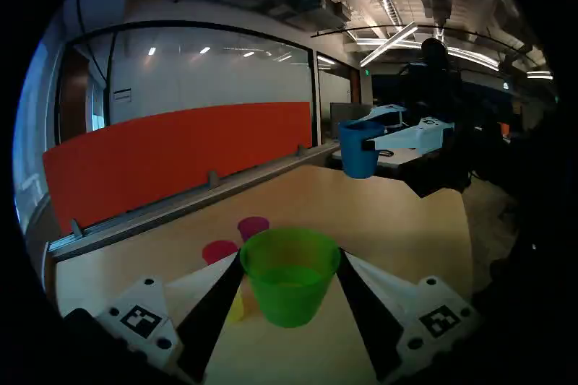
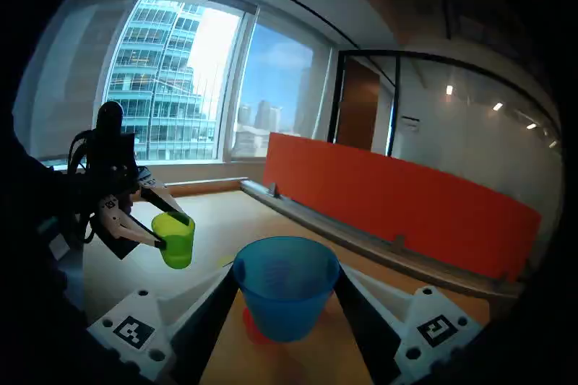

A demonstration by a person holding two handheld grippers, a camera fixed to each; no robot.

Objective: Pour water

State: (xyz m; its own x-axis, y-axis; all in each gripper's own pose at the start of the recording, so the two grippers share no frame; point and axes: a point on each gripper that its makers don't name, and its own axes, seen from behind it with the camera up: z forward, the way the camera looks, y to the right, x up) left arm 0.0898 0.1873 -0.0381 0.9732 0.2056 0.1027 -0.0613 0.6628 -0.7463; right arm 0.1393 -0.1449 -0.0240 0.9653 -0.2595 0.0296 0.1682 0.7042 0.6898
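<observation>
Green cup (image 1: 290,291) stands upright in the left gripper view, pinched between both fingers of the left hand-held gripper (image 1: 289,261) above the wooden counter (image 1: 404,226). Farther off, the right hand-held gripper (image 1: 367,132) grips a blue cup (image 1: 357,154) in the air. In the right gripper view, the blue cup (image 2: 285,298) sits upright, clamped between the right hand-held gripper (image 2: 285,277) fingers, with the green cup (image 2: 175,240) held off to the left.
</observation>
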